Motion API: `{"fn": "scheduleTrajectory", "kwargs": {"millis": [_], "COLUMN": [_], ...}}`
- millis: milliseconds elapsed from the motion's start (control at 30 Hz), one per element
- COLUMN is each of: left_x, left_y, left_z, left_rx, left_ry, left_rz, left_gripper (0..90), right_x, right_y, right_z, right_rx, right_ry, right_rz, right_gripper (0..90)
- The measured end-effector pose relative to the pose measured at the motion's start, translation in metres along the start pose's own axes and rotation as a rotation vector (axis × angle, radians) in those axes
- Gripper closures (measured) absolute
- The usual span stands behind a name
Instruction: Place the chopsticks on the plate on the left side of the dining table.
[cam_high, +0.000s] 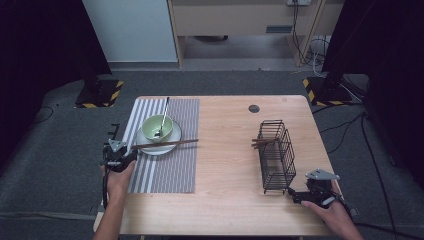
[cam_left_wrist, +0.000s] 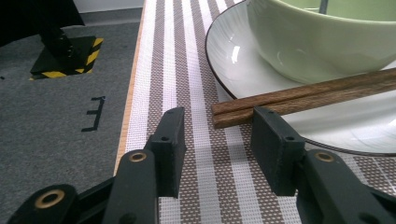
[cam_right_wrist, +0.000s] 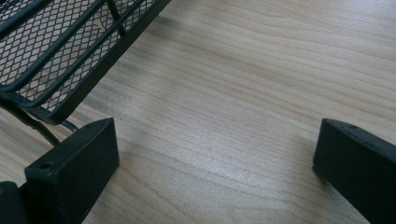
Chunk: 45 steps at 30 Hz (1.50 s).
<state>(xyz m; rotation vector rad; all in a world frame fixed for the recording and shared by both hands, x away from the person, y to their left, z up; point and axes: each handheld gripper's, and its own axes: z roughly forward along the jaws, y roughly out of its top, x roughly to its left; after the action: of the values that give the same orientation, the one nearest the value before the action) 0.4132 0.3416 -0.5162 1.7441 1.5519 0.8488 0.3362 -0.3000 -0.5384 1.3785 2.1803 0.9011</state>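
A pair of brown chopsticks (cam_high: 165, 144) lies across a white plate (cam_high: 172, 139) that carries a green bowl (cam_high: 157, 127) with a spoon (cam_high: 163, 119) in it. My left gripper (cam_high: 131, 151) rests low on the striped placemat (cam_high: 165, 170) at the chopsticks' left ends. In the left gripper view the chopstick ends (cam_left_wrist: 243, 108) lie at the tips of my left gripper (cam_left_wrist: 218, 114), whose jaws stand apart and do not pinch them. My right gripper (cam_high: 291, 195) sits near the table's front right, open (cam_right_wrist: 217, 128) over bare wood, beside the black wire basket (cam_high: 276, 155).
More brown sticks (cam_high: 261, 143) poke out of the wire basket, whose corner (cam_right_wrist: 56, 70) shows in the right gripper view. The wooden table (cam_high: 225, 165) has a round dark cap (cam_high: 254, 108) at the back. Grey carpet surrounds the table; stand bases with yellow-black tape (cam_high: 100, 92) sit behind it.
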Motion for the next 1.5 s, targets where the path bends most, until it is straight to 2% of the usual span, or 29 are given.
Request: {"fn": "scheduleTrajectory", "kwargs": {"millis": [1000, 1067, 1500], "left_x": [0.0023, 0.0030, 0.0058], "left_y": [0.0021, 0.0028, 0.0037], "left_z": [0.0021, 0.0025, 0.0067], "left_rx": [-0.010, 0.000, 0.006], "left_ry": [-0.004, -0.003, 0.007], "left_rz": [-0.005, 0.007, -0.001], "left_gripper": [56.0, 56.0, 55.9], "right_x": [0.0002, 0.0002, 0.0003], "right_y": [-0.0001, -0.0001, -0.0001], "right_z": [-0.0001, -0.0001, -0.0001], "right_rx": [0.000, -0.001, 0.000], "right_ry": [-0.002, -0.002, -0.002], "right_rz": [0.002, 0.001, 0.002], "right_gripper": [0.5, 0.5, 0.5]}}
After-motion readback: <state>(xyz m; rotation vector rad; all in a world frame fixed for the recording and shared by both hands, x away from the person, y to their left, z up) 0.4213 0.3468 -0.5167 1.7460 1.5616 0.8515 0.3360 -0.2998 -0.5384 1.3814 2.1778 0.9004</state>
